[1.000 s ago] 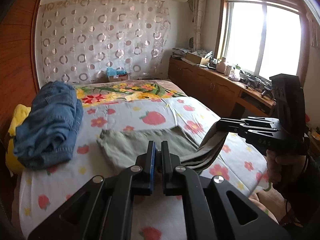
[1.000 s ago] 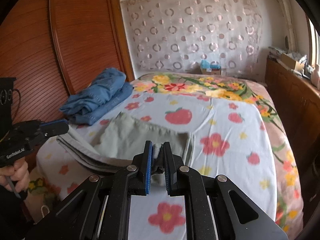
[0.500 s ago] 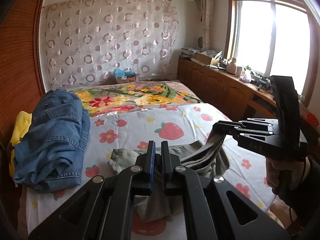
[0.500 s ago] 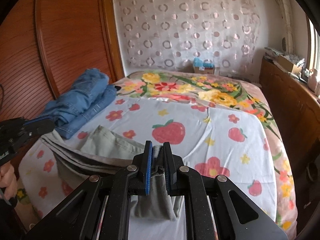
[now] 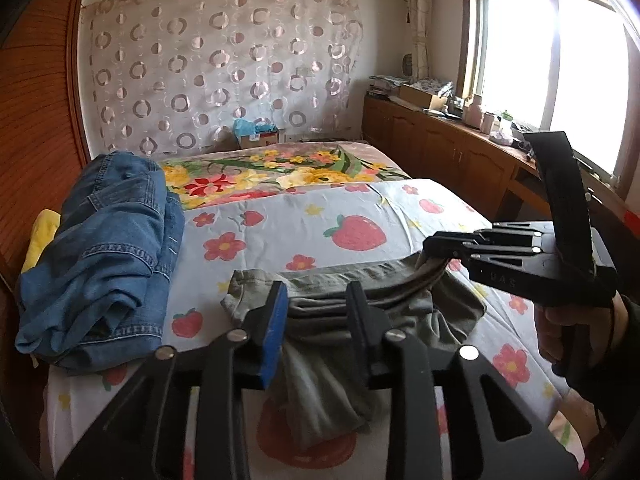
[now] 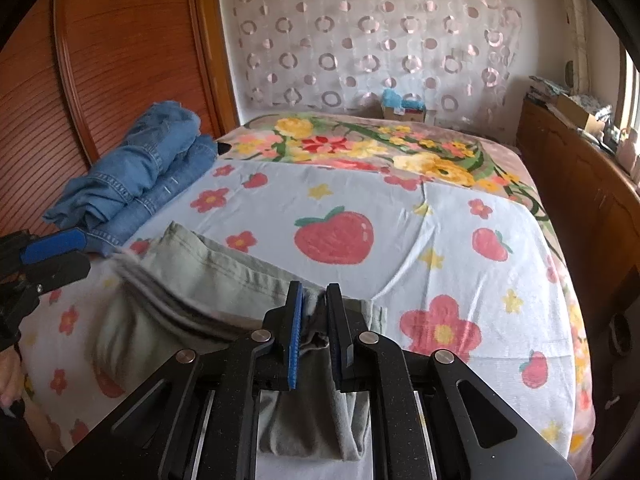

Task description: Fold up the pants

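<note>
A big bed fills the room. Its sheet is pale with red strawberries and flowers on it. Blue jeans sit in a soft pile on the left side of the bed, by the brown wood wall.

The pants are grey-green. They lie near the front edge of the bed, folded over into a thick bundle. You can see many layers stacked at the folded edge, like pages of a book. The top part lies flat on the sheet. One end droops down over the front edge of the bed, loose and wrinkly.

The left gripper has its jaws apart and they are opening. The pants edge sits between them, but the pads do not squeeze it.

The right gripper has its jaws close together and they are opening a little. A bunch of the pants is between them, and the pads look like they pinch it.
</note>
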Demonstrator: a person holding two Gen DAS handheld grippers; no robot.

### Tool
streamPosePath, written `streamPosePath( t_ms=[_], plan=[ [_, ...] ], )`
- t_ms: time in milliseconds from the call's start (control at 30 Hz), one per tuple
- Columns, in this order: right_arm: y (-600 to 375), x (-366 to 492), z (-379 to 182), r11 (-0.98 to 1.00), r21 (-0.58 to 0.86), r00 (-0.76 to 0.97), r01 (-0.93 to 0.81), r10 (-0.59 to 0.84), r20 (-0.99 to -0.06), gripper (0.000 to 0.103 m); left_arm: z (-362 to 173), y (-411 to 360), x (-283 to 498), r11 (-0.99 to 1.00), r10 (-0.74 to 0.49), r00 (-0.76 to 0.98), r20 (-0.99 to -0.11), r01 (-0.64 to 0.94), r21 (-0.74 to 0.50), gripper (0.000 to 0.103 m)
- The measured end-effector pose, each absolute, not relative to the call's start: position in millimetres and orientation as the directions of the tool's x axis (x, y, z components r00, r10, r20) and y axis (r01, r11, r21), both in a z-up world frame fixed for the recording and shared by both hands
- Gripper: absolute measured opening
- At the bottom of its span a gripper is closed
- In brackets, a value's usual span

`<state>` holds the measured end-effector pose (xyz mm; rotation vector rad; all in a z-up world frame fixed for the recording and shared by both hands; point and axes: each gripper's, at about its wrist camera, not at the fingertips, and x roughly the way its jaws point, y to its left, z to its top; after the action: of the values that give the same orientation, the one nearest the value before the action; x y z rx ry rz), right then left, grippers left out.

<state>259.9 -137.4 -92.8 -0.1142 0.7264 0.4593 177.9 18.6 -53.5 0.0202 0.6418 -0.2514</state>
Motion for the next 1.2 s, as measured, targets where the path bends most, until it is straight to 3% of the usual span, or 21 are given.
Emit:
streamPosePath(
  t_ms=[100,233,533,1067,1100,1200],
  plan=[
    [-140,256,-92,0.896,0.046,0.653,-0.442,0.357,-0.668,0.035,-56,20,173,0.967,-0.235,0.765,-0.600,0.248,-0.062,0.033],
    [-152,246,-97,0.894,0.048,0.643,-0.445,0.357,-0.678,0.040,-71,25,162,0.964,-0.256,0.738,-0.624,0.246,-0.104,0.033],
    [-169,227,-127,0.881,0.062,0.580,-0.470,0.361,-0.730,0.040,-106,24,155,0.967,-0.244,0.672,-0.699,0.222,-0.124,0.033],
    [-165,226,-141,0.870,0.049,0.550,-0.491,0.353,-0.757,0.040,-123,26,152,0.971,-0.218,0.635,-0.741,0.217,-0.099,0.033],
    [-165,227,-141,0.869,0.050,0.549,-0.493,0.355,-0.757,0.038,-125,27,153,0.971,-0.218,0.631,-0.744,0.214,-0.102,0.033],
    [-167,228,-142,0.865,0.057,0.545,-0.499,0.365,-0.755,0.019,-127,28,155,0.971,-0.224,0.632,-0.742,0.214,-0.110,0.033]
  ],
)
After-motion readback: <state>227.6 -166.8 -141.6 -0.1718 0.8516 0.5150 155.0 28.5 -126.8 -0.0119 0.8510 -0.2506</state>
